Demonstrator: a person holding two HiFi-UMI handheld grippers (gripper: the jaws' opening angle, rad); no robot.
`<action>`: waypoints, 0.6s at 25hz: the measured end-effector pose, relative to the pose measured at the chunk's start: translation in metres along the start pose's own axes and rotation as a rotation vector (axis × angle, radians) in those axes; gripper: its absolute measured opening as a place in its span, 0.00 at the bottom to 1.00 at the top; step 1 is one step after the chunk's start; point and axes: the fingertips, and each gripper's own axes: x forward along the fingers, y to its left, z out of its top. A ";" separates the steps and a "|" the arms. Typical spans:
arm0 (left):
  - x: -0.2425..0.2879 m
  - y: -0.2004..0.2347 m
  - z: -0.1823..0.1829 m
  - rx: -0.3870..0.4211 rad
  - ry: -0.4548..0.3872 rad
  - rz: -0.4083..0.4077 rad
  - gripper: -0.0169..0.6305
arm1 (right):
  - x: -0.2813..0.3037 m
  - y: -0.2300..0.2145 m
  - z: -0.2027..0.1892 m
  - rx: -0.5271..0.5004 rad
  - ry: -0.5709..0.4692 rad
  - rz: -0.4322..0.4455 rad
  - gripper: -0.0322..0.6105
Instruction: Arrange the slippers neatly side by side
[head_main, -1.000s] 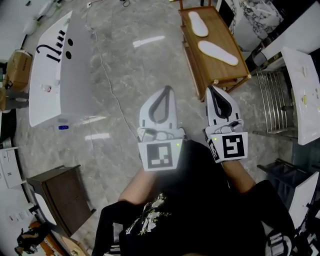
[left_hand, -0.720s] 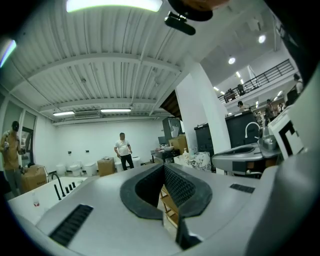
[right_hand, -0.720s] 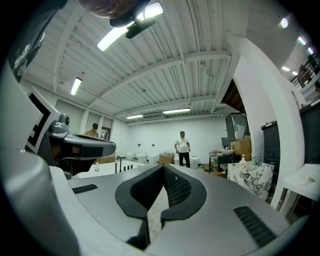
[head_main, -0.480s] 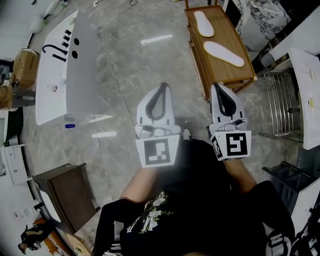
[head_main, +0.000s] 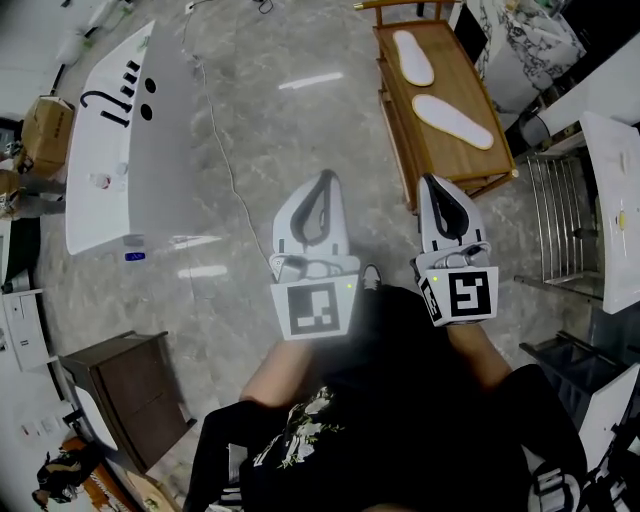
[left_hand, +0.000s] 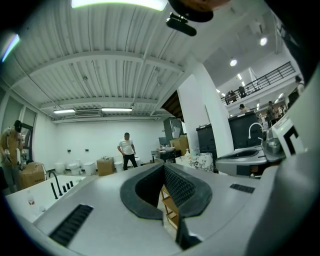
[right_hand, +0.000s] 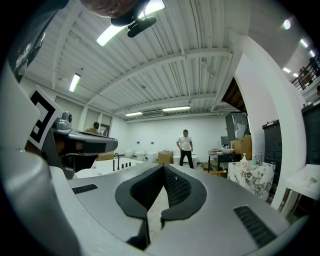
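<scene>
Left gripper and right gripper stay closed and empty in front of me. Over the last second the wooden bench has only drifted slightly nearer. Near slipper and far slipper lie end to end on it, well ahead, so arranging hasn't started.

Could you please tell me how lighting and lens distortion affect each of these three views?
Head view: ceiling lights leave bright glare streaks on the glossy floor, and straight edges bow toward the corners. Left gripper view: strong fisheye with a black rim, and the ceiling light is blown out. Right gripper view: the same fisheye curvature bends the ceiling beams, and the light strip is overexposed.
</scene>
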 end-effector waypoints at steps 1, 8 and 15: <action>0.002 0.006 -0.003 -0.003 0.004 0.007 0.03 | 0.007 0.003 -0.001 0.000 0.002 0.008 0.05; 0.024 0.039 -0.012 -0.004 0.014 0.044 0.03 | 0.052 0.018 -0.002 -0.007 0.011 0.065 0.05; 0.056 0.072 -0.010 -0.010 0.008 0.050 0.03 | 0.100 0.021 0.009 -0.017 -0.001 0.075 0.05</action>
